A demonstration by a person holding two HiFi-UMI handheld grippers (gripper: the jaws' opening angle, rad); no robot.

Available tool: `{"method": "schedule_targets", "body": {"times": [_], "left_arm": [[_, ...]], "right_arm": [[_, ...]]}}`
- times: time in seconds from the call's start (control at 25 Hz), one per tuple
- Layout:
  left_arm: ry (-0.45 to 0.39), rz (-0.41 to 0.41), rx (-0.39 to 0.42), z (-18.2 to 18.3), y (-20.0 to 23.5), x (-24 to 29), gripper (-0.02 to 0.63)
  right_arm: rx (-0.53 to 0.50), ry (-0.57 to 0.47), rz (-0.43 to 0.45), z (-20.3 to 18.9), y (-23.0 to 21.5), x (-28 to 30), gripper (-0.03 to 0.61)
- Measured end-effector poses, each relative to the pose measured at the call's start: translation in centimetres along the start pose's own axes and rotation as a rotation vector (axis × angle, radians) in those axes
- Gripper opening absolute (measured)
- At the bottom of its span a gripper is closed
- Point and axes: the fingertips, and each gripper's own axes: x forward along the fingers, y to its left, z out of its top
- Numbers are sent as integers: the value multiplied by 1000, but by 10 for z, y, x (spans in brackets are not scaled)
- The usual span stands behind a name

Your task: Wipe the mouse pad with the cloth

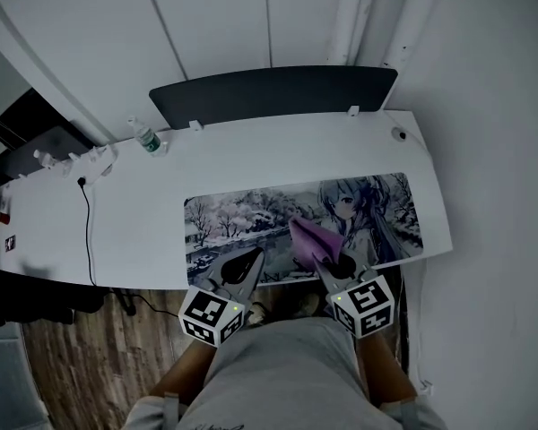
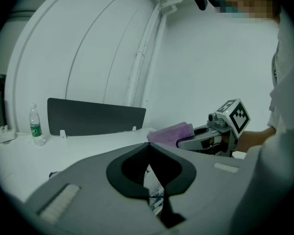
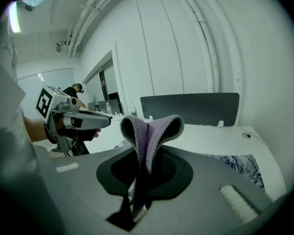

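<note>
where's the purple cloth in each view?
Head view: purple fabric cloth lower centre, at right gripper tips.
Left gripper view: cloth right of centre, in right gripper.
Right gripper view: cloth centre, pinched between jaws.
Shared landmark: dark grey desk panel.

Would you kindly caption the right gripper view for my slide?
Right gripper pinching a folded purple cloth, mouse pad at lower right.

All 3 views are dim, with a cool grey-blue cast and soft, even light that throws no hard shadows. In the head view the white surface (image 1: 134, 213) is brightest, the floor (image 1: 72, 365) at lower left is nearly black, and straight edges bow. Both gripper views have black rounded corners and curved wall lines. The close cloth (image 3: 149, 131) looks slightly soft.
</note>
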Motion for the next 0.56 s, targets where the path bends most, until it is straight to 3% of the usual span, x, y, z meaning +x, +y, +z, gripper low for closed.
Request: {"method": "schedule_targets", "body": {"times": [0.56], "left_arm": [[-15, 6, -9, 1, 2, -6, 18]], "right_arm": [[-74, 12, 56, 0, 20, 11, 46]]}}
